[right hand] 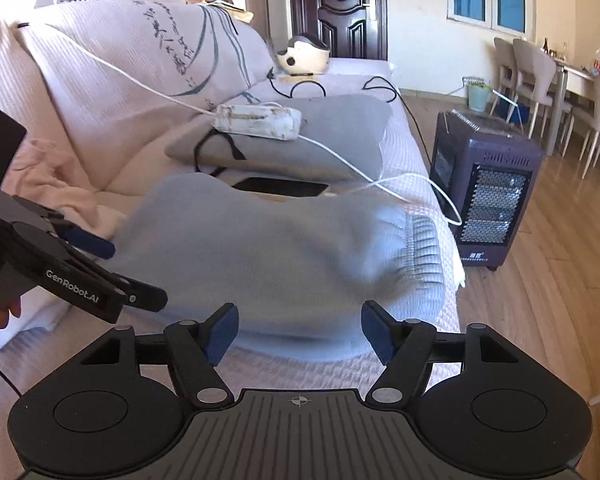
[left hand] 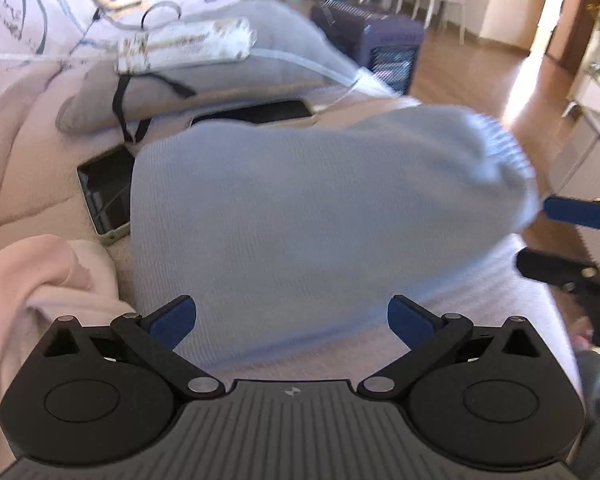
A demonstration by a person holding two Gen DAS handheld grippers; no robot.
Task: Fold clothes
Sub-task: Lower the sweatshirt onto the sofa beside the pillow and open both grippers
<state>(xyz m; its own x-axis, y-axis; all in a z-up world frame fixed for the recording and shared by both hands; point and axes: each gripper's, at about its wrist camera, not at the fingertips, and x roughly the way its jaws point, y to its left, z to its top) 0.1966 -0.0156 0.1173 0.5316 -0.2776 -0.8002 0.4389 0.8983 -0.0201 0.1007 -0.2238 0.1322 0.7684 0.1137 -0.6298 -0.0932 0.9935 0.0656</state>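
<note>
Right wrist view: the light blue knit garment (right hand: 284, 248) is bunched on the sofa (right hand: 100, 120), blurry, ribbed hem toward the heater (right hand: 488, 196). Right gripper (right hand: 298, 332) is spread wide with nothing in it, same for the left gripper (left hand: 292, 320). A phone (right hand: 280, 187) sits just behind, below the grey cushion (right hand: 292, 136).

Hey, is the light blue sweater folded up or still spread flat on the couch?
Folded, apparently: the light blue sweater forms a compact bundle, ribbed hem on its right side. Blur hides the layers. Neither open gripper holds it.
</note>
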